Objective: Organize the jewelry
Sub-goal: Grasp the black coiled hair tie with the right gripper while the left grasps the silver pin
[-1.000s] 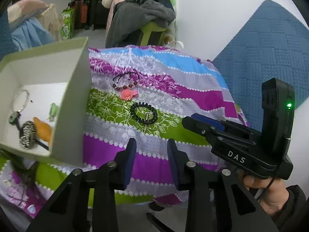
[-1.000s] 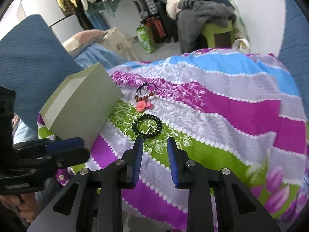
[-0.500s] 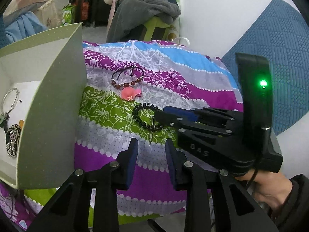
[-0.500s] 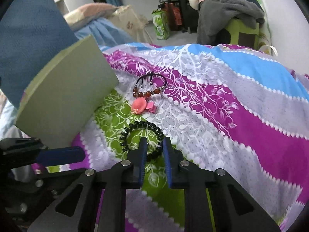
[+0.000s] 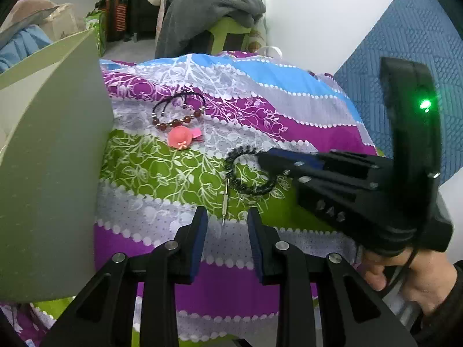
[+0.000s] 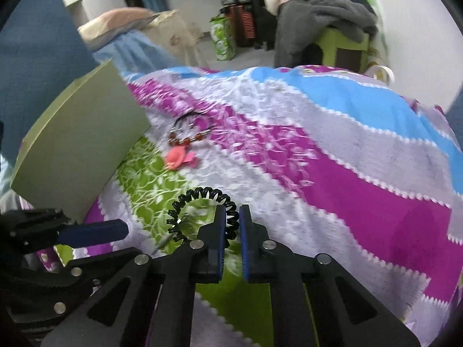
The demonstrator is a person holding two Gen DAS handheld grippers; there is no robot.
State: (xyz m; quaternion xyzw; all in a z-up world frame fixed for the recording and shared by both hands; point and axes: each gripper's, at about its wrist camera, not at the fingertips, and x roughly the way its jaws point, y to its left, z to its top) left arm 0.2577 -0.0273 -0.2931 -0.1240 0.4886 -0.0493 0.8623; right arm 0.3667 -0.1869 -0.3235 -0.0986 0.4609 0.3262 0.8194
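A black coiled bracelet [image 6: 199, 199] lies on the striped cloth; my right gripper [image 6: 231, 217] has its pads closed on the ring's right side. In the left wrist view the bracelet [image 5: 254, 186] lies partly under the right gripper [image 5: 263, 157]. A thin metal pin [image 5: 224, 202] hangs from it. A red bead bracelet [image 5: 179, 112] and a pink hat clip [image 5: 180, 138] lie farther back; both show in the right wrist view, the bracelet [image 6: 188, 136] and the clip [image 6: 178, 157]. My left gripper [image 5: 227, 231] is open and empty, short of the pin.
A pale green box [image 5: 52, 173] stands at the left, its side wall close to my left gripper; it also shows in the right wrist view [image 6: 78, 141]. A blue cushion [image 5: 405, 57] leans at the right. A stool with clothes [image 5: 220, 3] stands behind the table.
My right gripper moved forward and down to the black bracelet and its jaws closed on the coil. My left gripper moved forward and right, so the box's inside is out of sight.
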